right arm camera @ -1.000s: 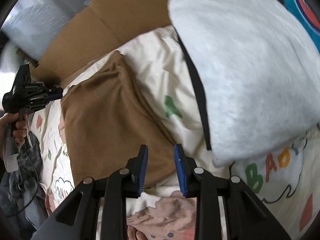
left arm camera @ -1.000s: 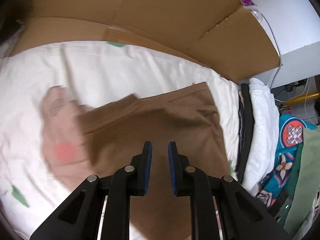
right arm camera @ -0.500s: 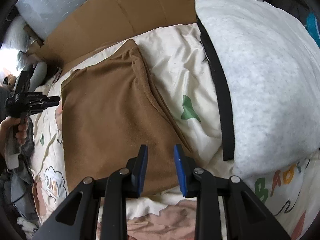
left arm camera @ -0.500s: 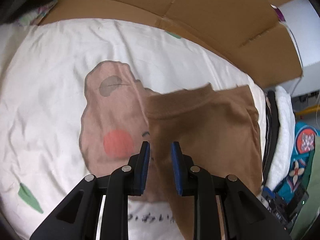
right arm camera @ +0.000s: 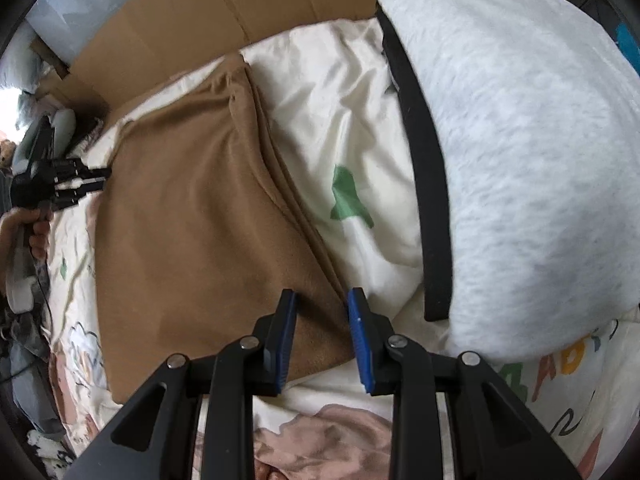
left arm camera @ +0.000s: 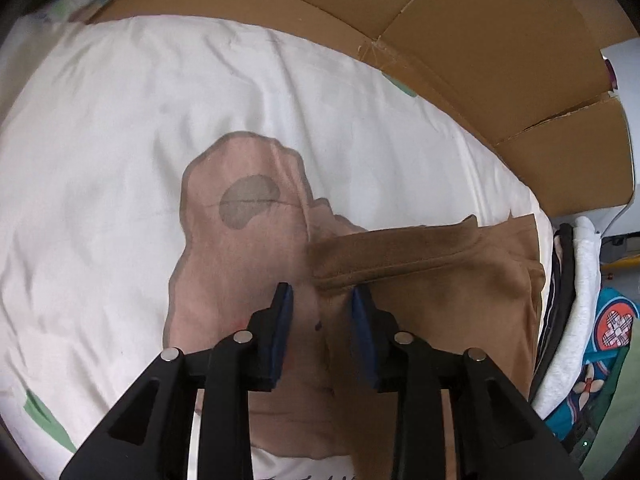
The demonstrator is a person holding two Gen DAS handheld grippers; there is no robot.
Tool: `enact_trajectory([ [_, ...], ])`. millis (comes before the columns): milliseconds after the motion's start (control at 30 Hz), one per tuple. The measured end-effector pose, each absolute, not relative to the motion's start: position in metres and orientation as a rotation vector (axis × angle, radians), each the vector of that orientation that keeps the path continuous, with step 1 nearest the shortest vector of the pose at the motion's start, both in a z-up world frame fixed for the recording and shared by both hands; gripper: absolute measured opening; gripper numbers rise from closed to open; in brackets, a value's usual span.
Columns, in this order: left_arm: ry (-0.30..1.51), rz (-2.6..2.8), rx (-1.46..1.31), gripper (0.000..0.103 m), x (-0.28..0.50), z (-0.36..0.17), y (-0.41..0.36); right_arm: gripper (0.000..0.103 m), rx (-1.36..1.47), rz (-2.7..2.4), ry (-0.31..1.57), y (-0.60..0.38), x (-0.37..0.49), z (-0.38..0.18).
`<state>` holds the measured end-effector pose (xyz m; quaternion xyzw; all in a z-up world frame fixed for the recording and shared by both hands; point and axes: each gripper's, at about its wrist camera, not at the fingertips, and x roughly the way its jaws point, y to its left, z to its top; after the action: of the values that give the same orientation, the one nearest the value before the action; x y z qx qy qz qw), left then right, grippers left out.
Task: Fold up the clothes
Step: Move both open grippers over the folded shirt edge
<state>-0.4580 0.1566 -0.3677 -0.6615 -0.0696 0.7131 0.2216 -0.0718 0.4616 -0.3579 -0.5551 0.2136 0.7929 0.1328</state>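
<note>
The soft brown knit garment (right arm camera: 192, 216) lies flat on the cream printed bedsheet (right arm camera: 332, 112) as a tidy oblong with stacked layers showing along its right edge, just left of a grey fleece bundle with a black band (right arm camera: 520, 152). So at least one fold seems to be in it; whether more folding is wanted, or this is its finished shape, the views cannot settle. The left gripper (left arm camera: 320, 300) hovers at the garment's far-left corner and the right gripper (right arm camera: 320, 308) at its near-right corner, both parted and holding nothing.
</note>
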Motion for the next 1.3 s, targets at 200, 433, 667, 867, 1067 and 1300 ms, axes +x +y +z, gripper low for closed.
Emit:
enact_trajectory([
  [200,-0.161,1.988,-1.744,0.032,-0.445,-0.336,0.159,0.019,-1.602,2.277,0.640,0.471,-0.066,-0.358],
  [433,-0.236,1.983,-1.632,0.032,-0.439,-0.310,0.163,0.019,-1.585,2.309,0.640,0.467,-0.062,-0.348],
  [667,-0.210,2.013,-1.729,0.032,-0.446,-0.343,0.169,0.019,-1.574,2.343,0.636,0.460,-0.065,-0.331],
  [867,-0.167,1.999,-1.758,0.032,-0.453,-0.347,0.168,0.019,-1.602,2.321,0.674,0.460,-0.068,-0.343],
  [1067,-0.139,1.953,-1.717,0.032,-0.427,-0.325,0.160,0.019,-1.628,2.314,0.642,0.462,-0.066,-0.354],
  [1300,-0.118,1.898,-1.707,0.032,-0.369,-0.308,0.146,0.019,-1.652,2.314,0.583,0.464,-0.070,-0.360],
])
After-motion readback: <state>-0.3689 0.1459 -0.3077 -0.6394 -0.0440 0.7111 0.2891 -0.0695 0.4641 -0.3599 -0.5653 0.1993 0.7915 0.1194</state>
